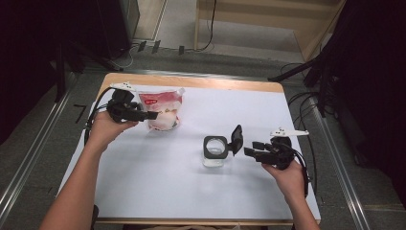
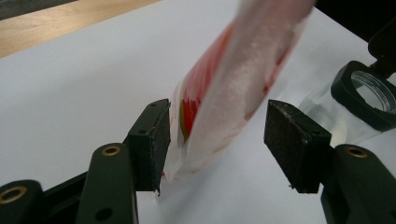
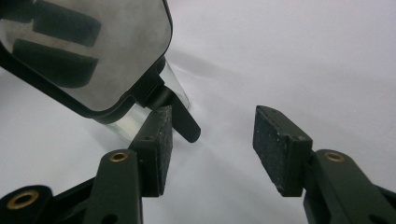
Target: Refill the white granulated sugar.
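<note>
A red and white soft pouch (image 1: 163, 110) stands on the white sheet at the back left. My left gripper (image 1: 152, 115) reaches in from the pouch's left side. In the left gripper view the pouch (image 2: 233, 84) hangs tilted between the open jaws of my left gripper (image 2: 217, 140). One pad is at its edge and the other is apart from it. A clear jar (image 1: 215, 148) with a black rim sits mid-table, its flip lid (image 1: 236, 139) standing open. My right gripper (image 1: 249, 149) is just right of the lid, open. In the right gripper view my right gripper (image 3: 212, 144) has nothing between its jaws, and the lid (image 3: 93, 51) rises at upper left.
A white sheet (image 1: 167, 187) covers a wooden table whose far edge (image 1: 191, 81) shows bare. Metal rails (image 1: 33, 143) run along both sides of the table. Dark stands and cables (image 1: 306, 100) lie on the floor beyond. The jar (image 2: 369, 98) lies to the right in the left gripper view.
</note>
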Tool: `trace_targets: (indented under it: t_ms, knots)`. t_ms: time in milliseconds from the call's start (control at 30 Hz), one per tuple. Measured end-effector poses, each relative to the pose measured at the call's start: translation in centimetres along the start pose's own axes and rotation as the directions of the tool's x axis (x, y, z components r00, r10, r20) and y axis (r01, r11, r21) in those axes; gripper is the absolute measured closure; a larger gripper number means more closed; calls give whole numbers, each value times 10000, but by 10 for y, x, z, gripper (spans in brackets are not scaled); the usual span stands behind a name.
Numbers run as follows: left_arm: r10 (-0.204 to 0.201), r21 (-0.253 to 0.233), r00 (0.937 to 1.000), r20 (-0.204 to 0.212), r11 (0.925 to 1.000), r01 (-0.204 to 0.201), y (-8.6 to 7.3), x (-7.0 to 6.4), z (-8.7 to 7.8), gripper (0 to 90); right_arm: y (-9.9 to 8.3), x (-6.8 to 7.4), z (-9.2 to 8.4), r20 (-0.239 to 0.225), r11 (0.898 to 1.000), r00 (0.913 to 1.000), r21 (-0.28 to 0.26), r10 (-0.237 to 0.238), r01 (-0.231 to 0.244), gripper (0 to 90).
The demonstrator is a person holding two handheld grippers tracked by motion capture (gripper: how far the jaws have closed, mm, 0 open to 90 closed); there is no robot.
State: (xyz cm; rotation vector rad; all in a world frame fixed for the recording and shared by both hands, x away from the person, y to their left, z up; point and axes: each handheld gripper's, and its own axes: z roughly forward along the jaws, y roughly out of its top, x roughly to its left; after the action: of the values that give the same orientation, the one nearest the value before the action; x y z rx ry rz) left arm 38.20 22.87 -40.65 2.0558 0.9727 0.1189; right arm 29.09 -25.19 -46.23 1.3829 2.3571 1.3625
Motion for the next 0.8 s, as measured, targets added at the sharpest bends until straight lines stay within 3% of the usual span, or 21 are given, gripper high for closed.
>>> trace_targets:
  t_ms: [167,333,367,400,533,667,700,800]
  knots:
    - [97,117,9999,-116,9999,-96,2,0,10,446,-2,1,-3,118,10000,9999,-2,-80,80,481]
    - [-91,1,9997,-212,10000,91,1,1,13,518,-3,4,-3,136,9999,9998,-28,-163,164,481]
    - [-190,-61,9994,-283,9998,189,1,1,13,518,-3,4,-4,93,9998,9998,-44,-167,168,481]
    - [-254,-97,9992,-314,9996,251,0,2,14,585,-2,6,-4,-92,9997,9997,-62,-247,246,480]
    - [-584,-372,9980,-257,9977,574,-2,2,17,630,-2,6,-1,-214,9997,9995,15,-245,245,477]
    - [-291,-149,9991,-317,9995,286,-1,0,18,735,-3,6,-1,-176,9999,9998,53,-104,105,477]
    - [22,-17,9991,-422,10000,-23,-1,-2,17,774,-3,6,-1,-165,9999,9998,12,-113,114,478]
    - [-95,82,9996,-258,9999,97,0,-5,17,872,-2,5,-1,-200,10000,9998,-45,11,-12,479]
